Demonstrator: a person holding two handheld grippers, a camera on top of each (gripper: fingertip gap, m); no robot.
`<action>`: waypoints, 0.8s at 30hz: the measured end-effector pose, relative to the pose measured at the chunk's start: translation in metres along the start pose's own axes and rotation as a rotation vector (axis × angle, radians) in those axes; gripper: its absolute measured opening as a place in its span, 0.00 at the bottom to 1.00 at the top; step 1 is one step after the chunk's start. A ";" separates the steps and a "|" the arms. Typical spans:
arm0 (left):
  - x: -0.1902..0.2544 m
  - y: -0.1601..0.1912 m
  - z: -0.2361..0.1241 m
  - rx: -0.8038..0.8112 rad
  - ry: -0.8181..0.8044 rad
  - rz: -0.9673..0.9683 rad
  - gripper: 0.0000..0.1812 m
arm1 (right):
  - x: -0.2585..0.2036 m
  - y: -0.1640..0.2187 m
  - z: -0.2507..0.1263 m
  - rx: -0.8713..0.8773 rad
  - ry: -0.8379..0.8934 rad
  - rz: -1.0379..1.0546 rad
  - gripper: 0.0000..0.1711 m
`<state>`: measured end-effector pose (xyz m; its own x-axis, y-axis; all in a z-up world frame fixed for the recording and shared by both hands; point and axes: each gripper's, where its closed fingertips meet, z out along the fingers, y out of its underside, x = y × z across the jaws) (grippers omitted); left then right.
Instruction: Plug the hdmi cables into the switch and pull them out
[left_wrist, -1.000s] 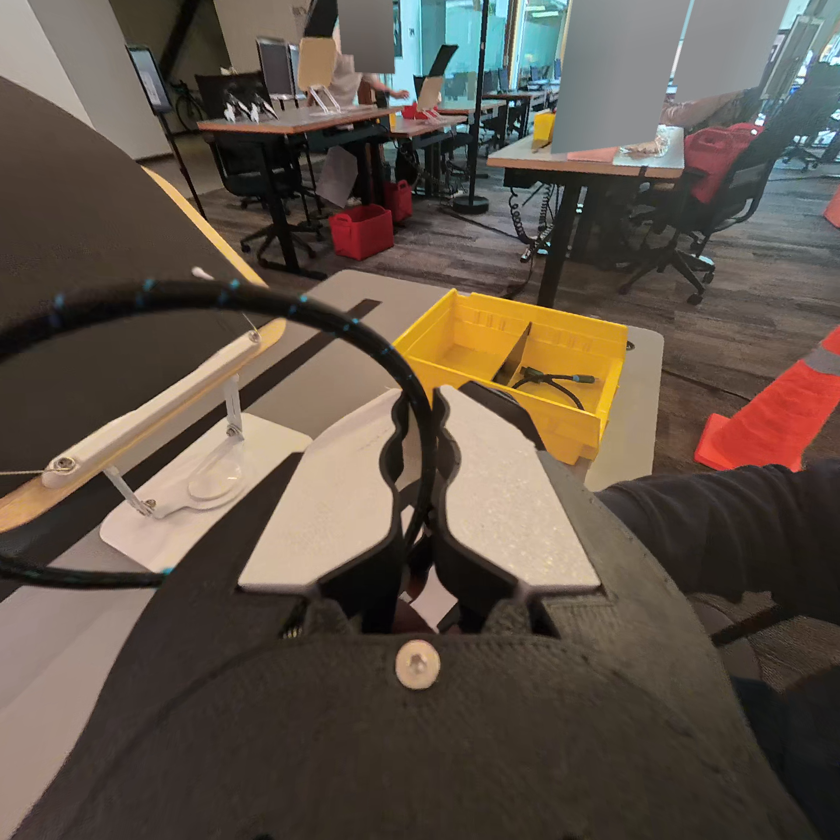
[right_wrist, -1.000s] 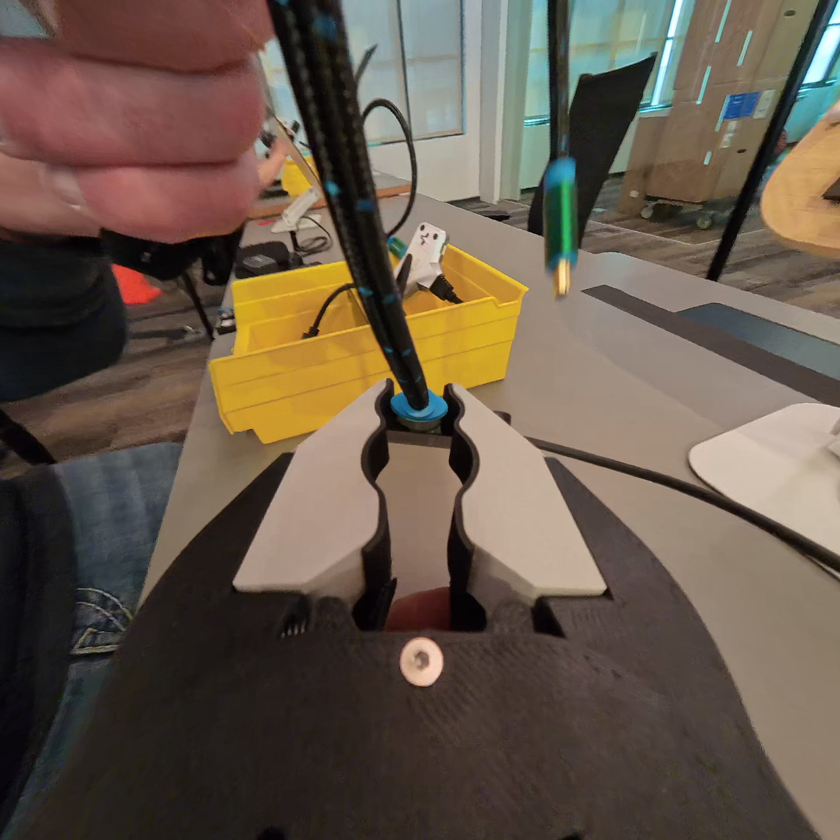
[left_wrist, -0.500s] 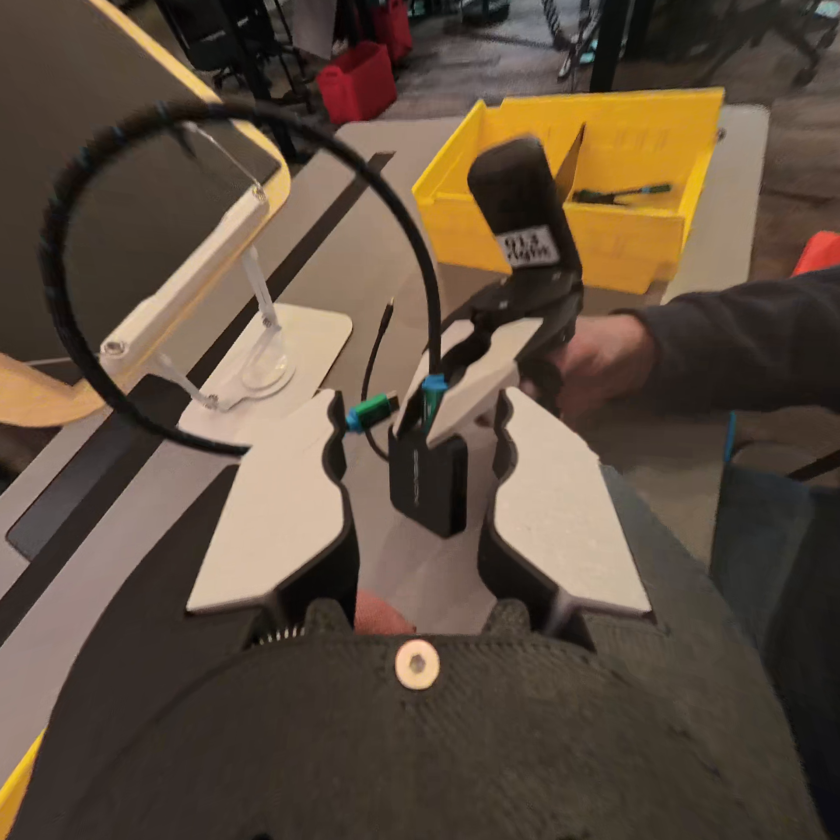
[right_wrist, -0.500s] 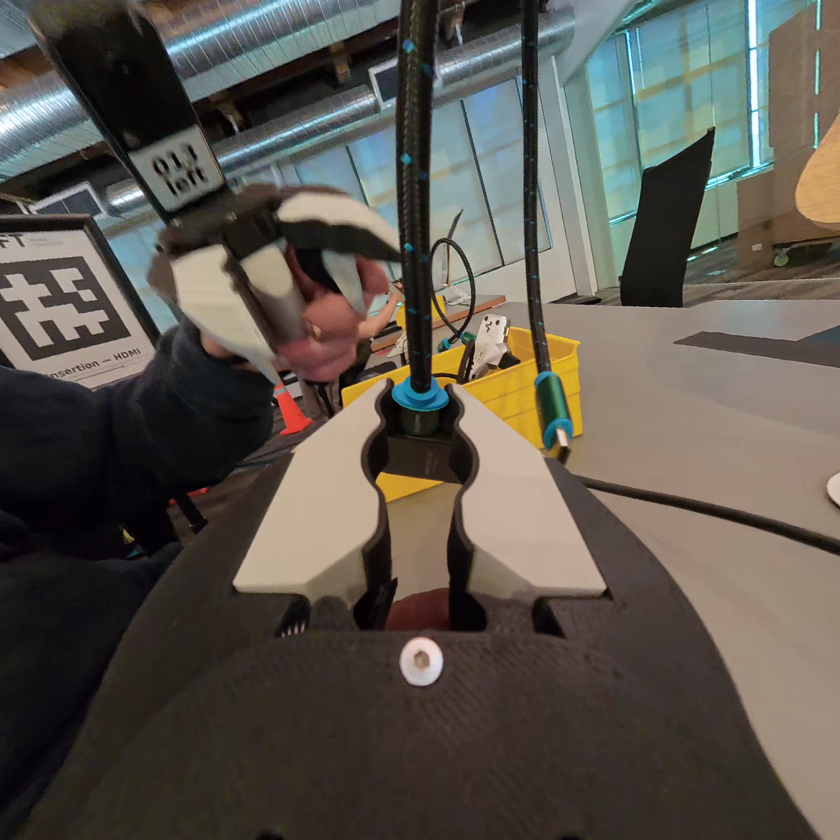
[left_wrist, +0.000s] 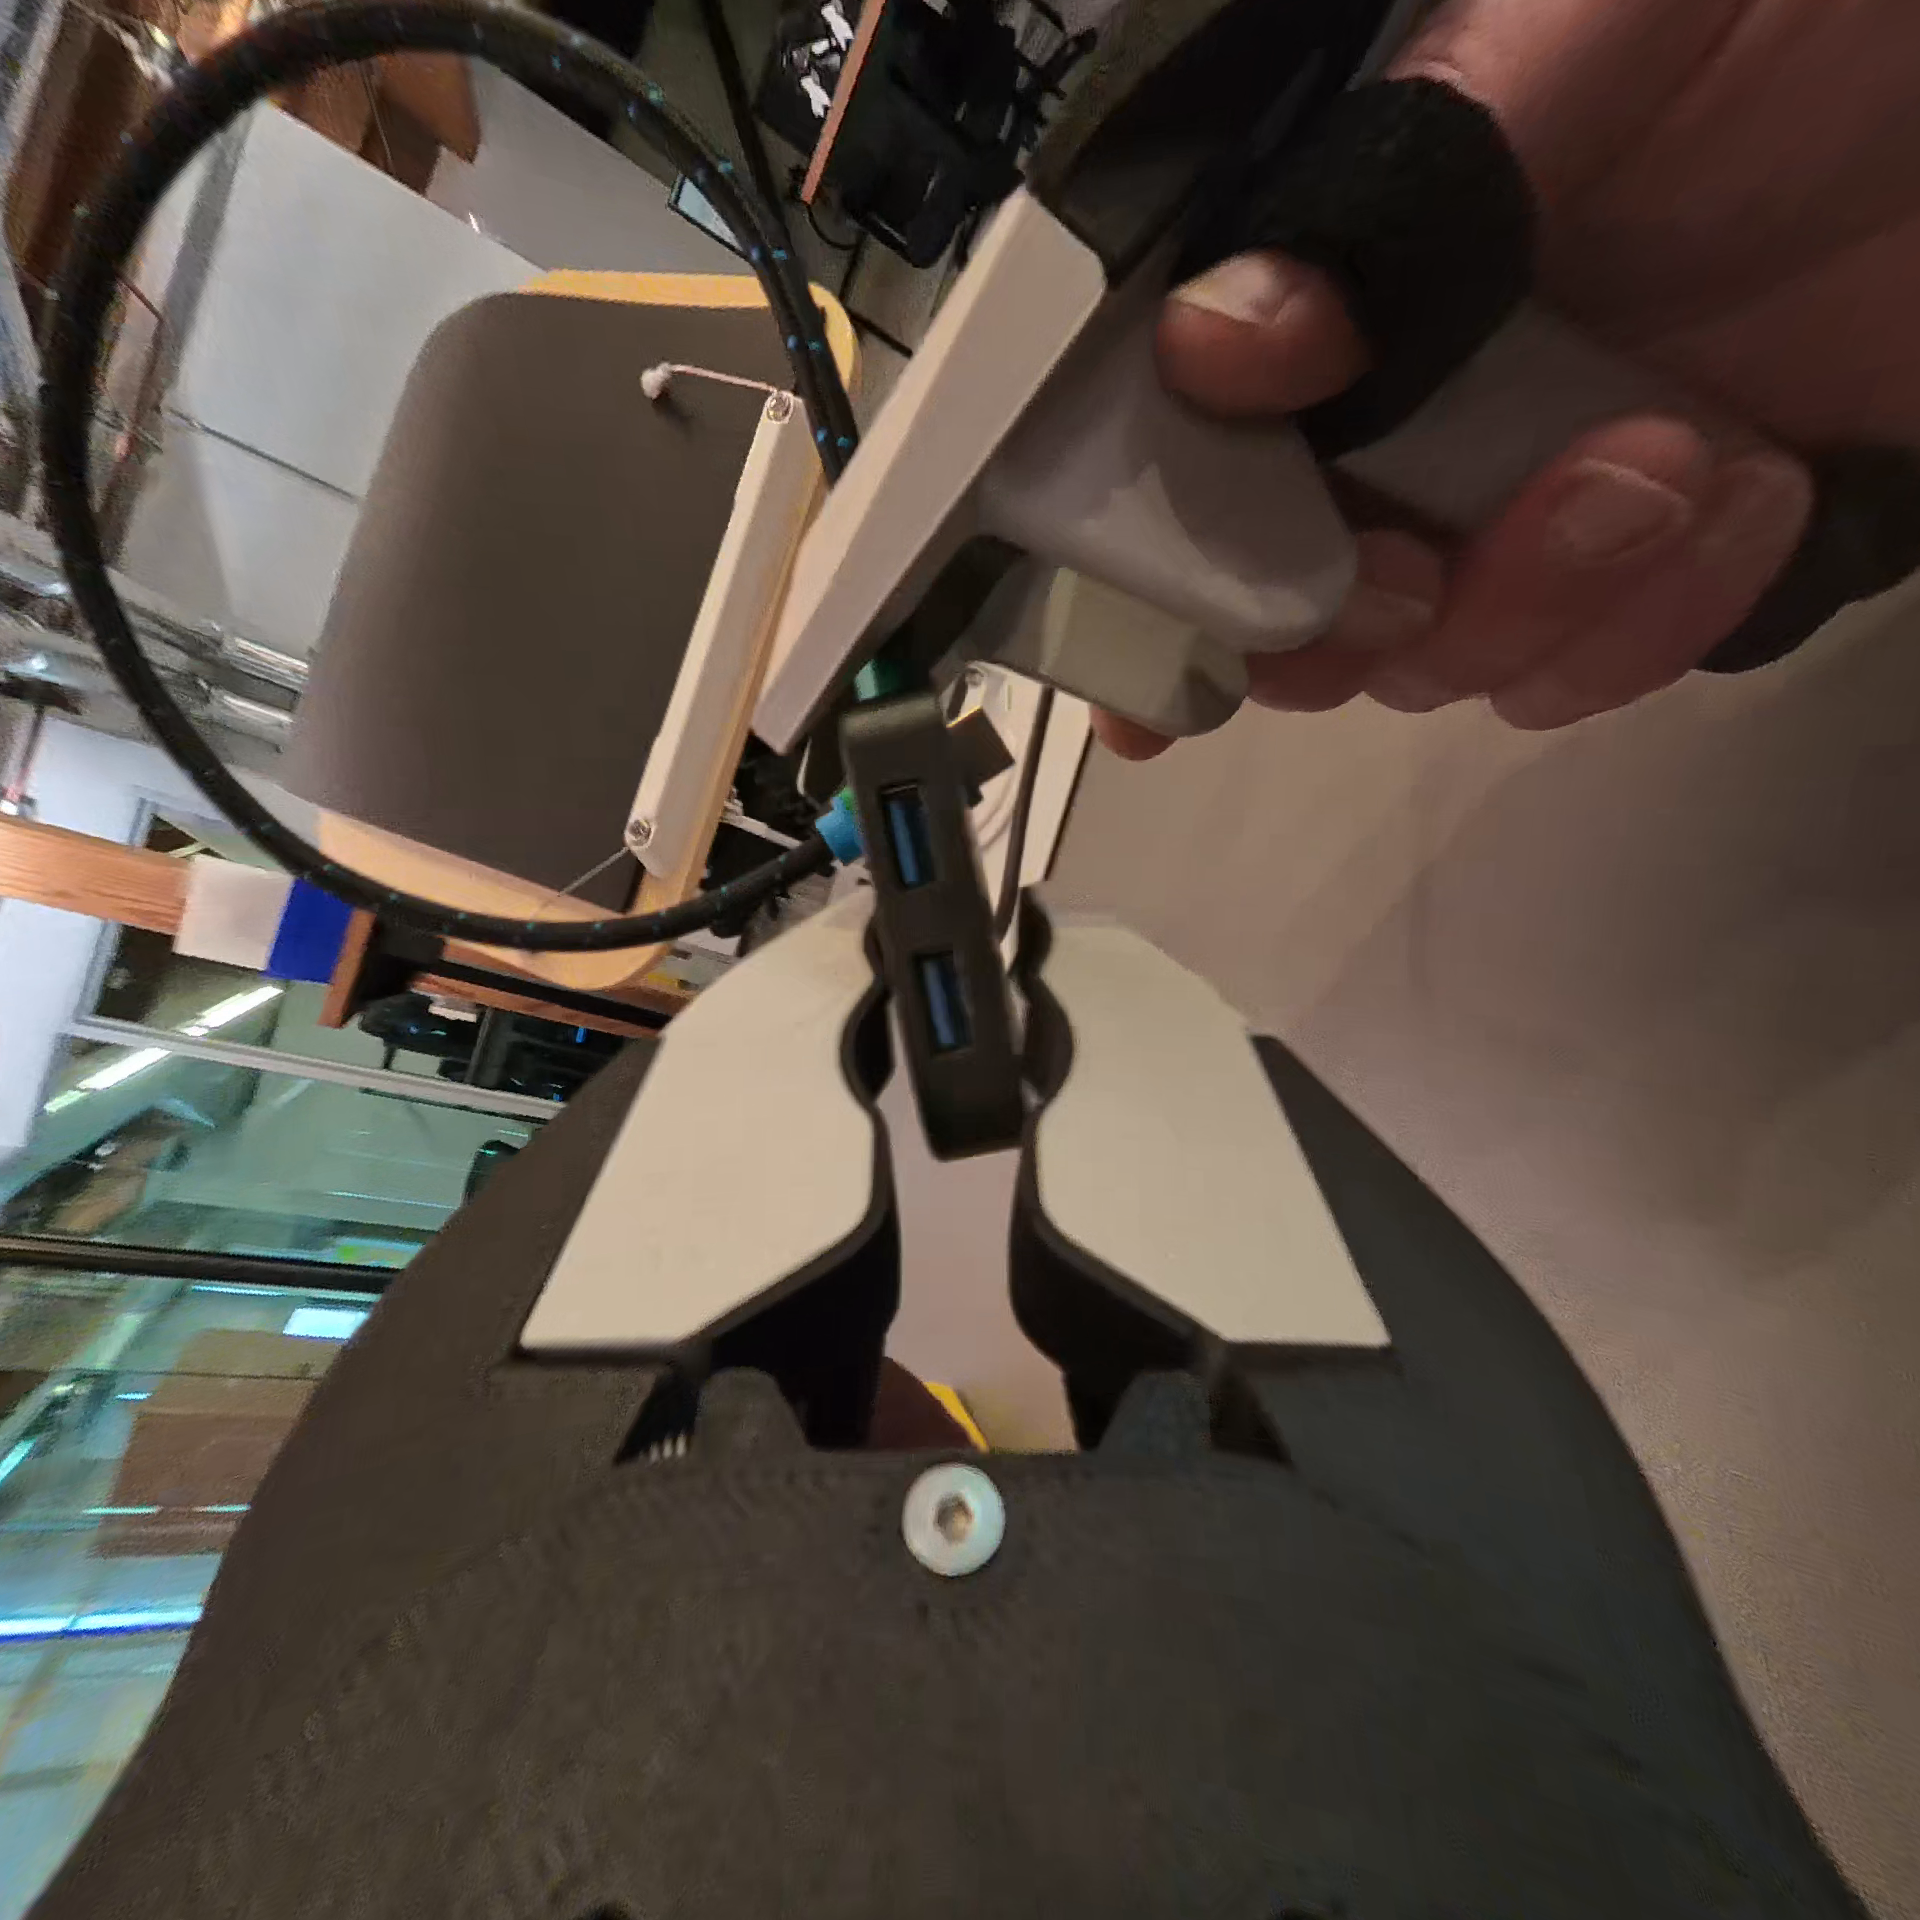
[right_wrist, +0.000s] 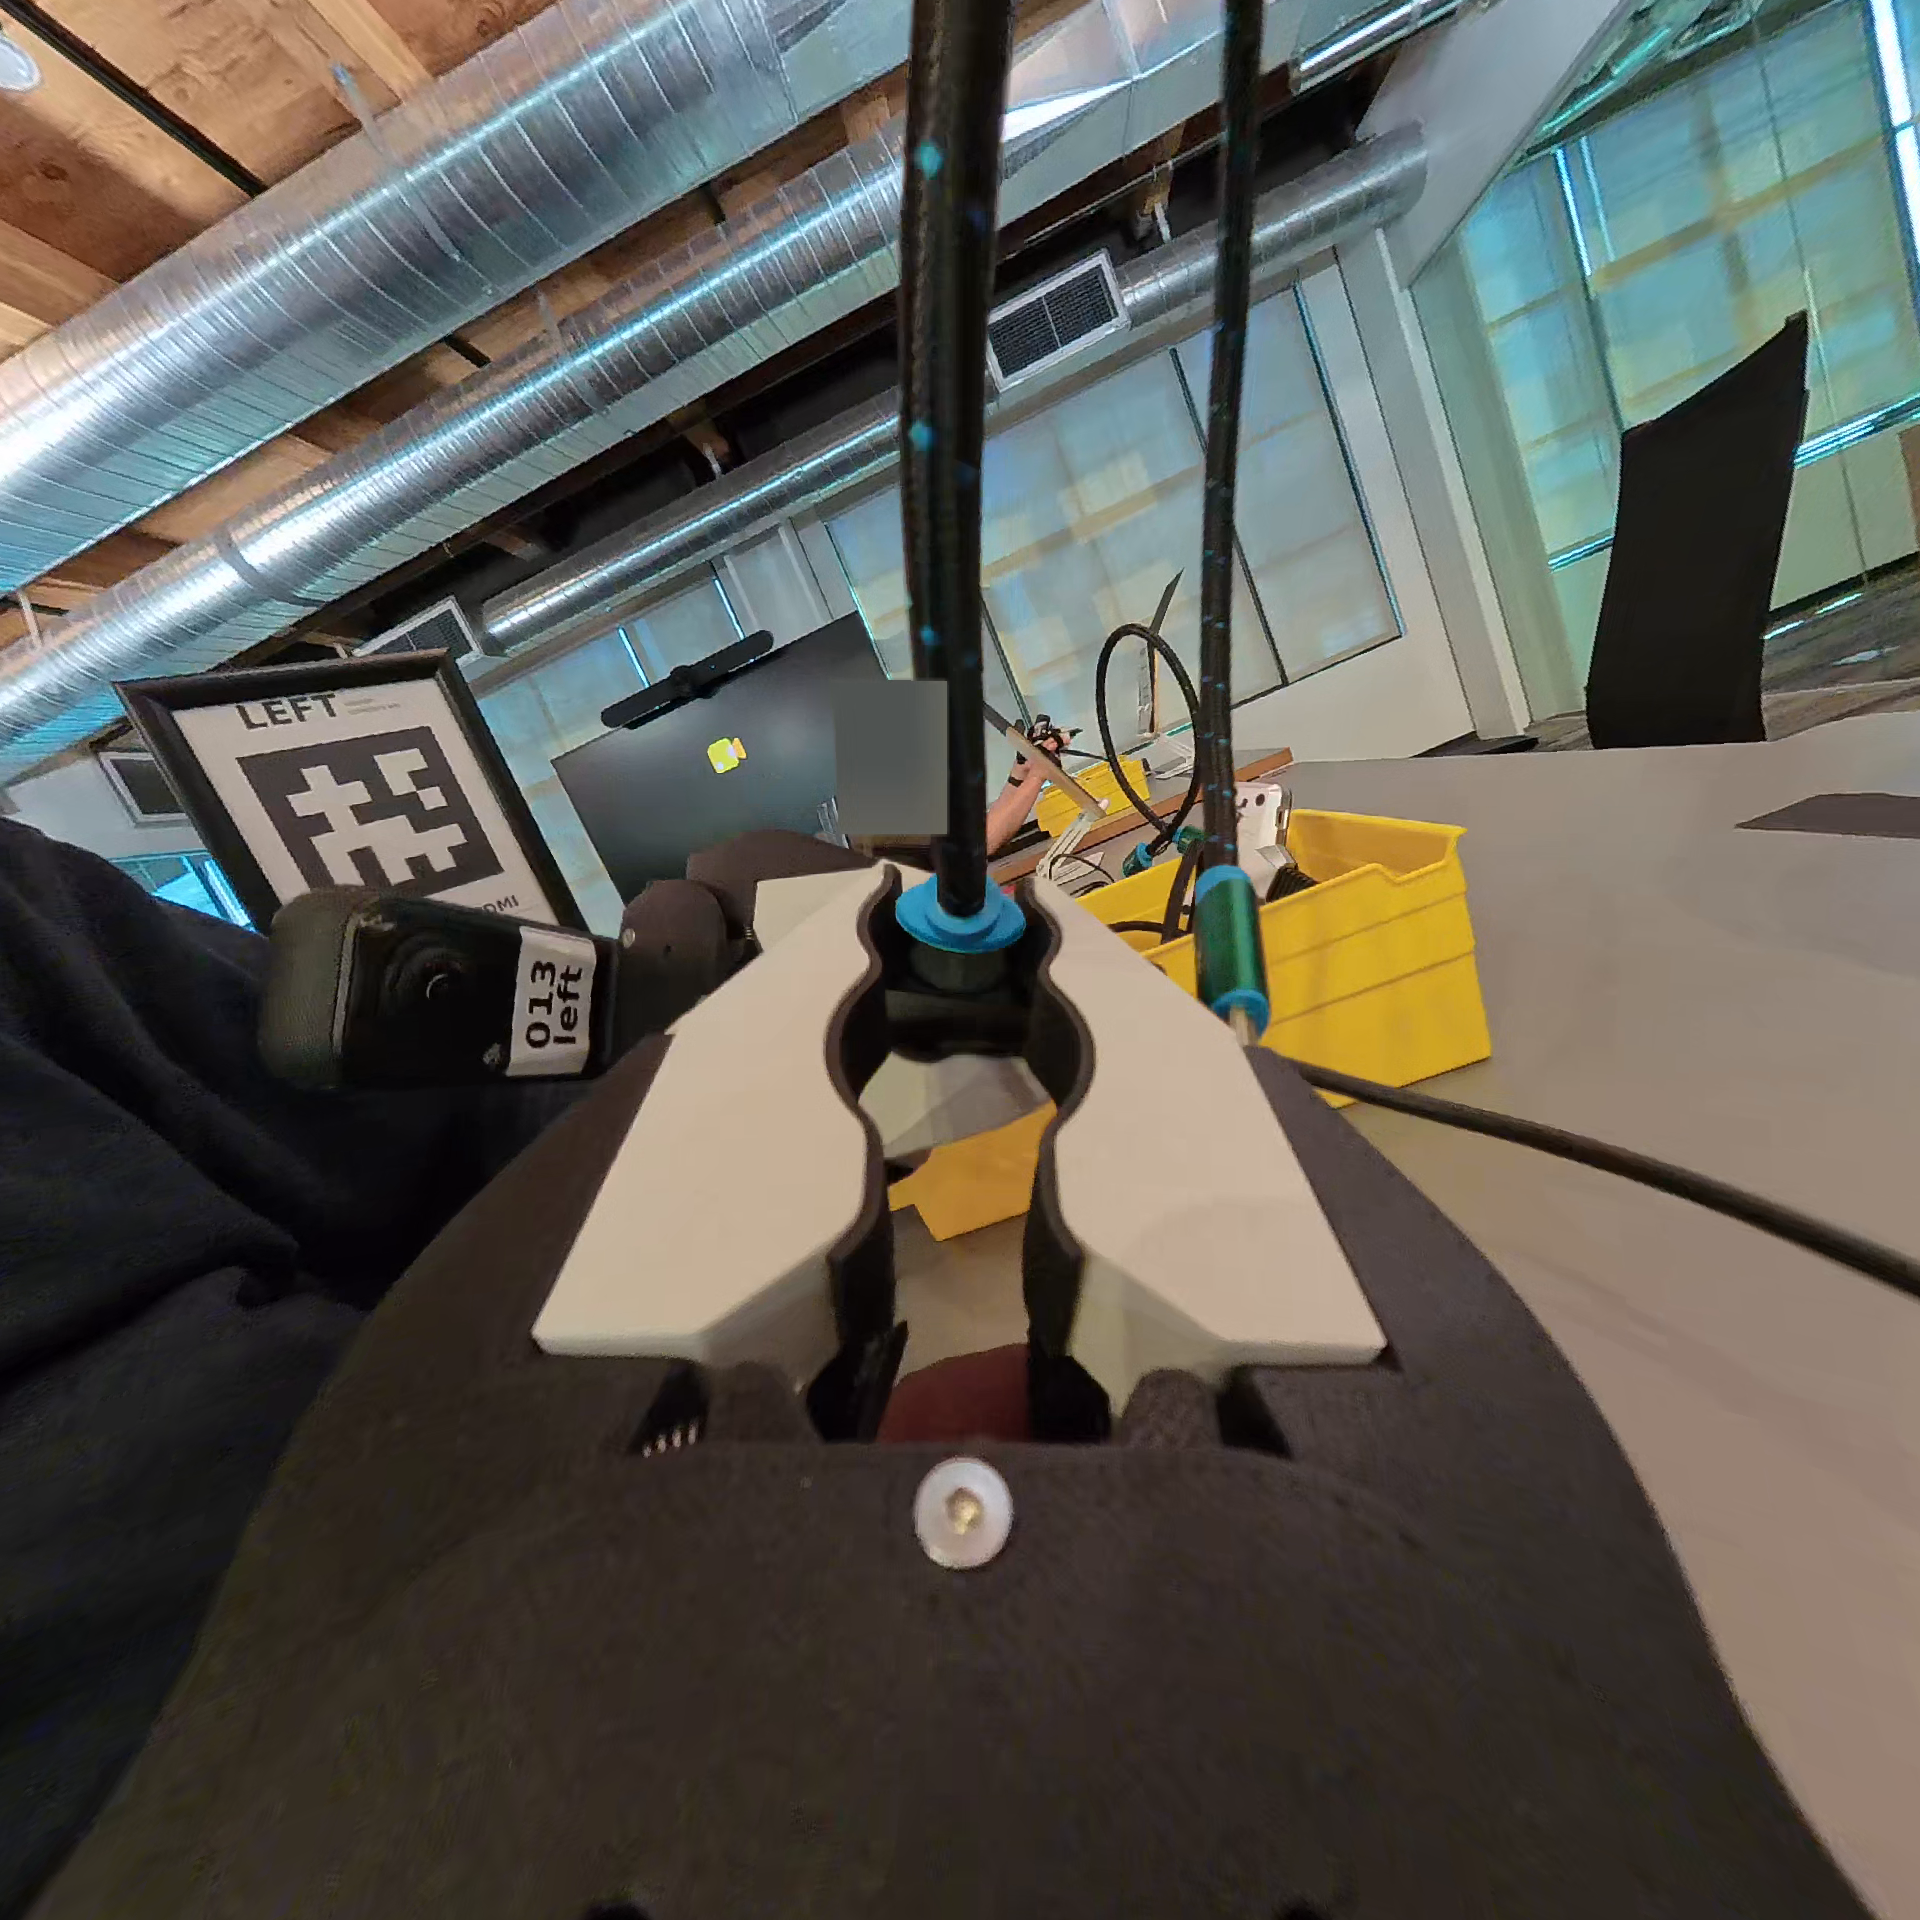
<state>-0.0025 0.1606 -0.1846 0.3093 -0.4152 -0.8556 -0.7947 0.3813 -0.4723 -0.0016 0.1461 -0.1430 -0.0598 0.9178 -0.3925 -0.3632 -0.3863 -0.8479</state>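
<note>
The black switch (left_wrist: 940, 997), with two blue ports on its side, is held off the table. My left gripper (left_wrist: 948, 935) is shut on its lower end. A black braided HDMI cable (left_wrist: 135, 644) loops to the left and back to the switch. In the right wrist view my right gripper (right_wrist: 956, 914) is shut on this cable's blue-collared plug (right_wrist: 956, 930), right at the switch's top (right_wrist: 935, 1013). The cable's other plug (right_wrist: 1228, 951), green-barrelled, hangs free to the right. The right gripper's white fingers (left_wrist: 935, 468) and the hand holding it show above the switch.
A yellow bin (right_wrist: 1371, 935) with cables and adapters stands on the grey table (right_wrist: 1662, 935). A thin black cable (right_wrist: 1610, 1164) lies across the table. A framed marker sign (right_wrist: 343, 800) stands at the left. A white stand (left_wrist: 707, 665) holds a dark board behind the switch. Less than 4 cm separates the two grippers' tips.
My left gripper let go of the braided cable, opened, came up to the switch and closed on its lower end. My right gripper kept hold of the blue-collared plug.
</note>
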 end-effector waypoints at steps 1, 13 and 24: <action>-0.003 0.000 0.000 0.001 -0.035 0.013 0.09 | 0.000 0.000 0.000 -0.005 -0.003 -0.001 0.11; -0.018 0.011 -0.004 -0.042 -0.102 0.173 0.07 | 0.009 0.008 -0.010 -0.114 0.056 -0.083 0.14; -0.017 0.011 -0.011 -0.029 -0.017 0.320 0.07 | -0.001 0.020 -0.006 -0.185 -0.014 -0.080 0.11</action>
<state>-0.0222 0.1626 -0.1725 0.0501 -0.2641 -0.9632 -0.8677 0.4660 -0.1729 -0.0030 0.1371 -0.1621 -0.0506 0.9470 -0.3171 -0.1902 -0.3208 -0.9279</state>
